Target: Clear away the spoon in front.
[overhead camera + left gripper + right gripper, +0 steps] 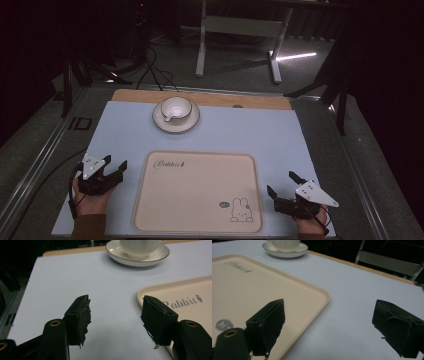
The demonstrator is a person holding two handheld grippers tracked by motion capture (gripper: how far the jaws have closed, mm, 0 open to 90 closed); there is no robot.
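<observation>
The tray [197, 192] lies flat on the blue mat [125, 130] between the two grippers: stiff, light, probably slick, best pinched at its raised side rims. Left gripper [114, 167] and right gripper [281, 184] stand wide, holding nothing. A fragile cup [176, 106] on its saucer [159, 121] sits well beyond, nothing between.
</observation>
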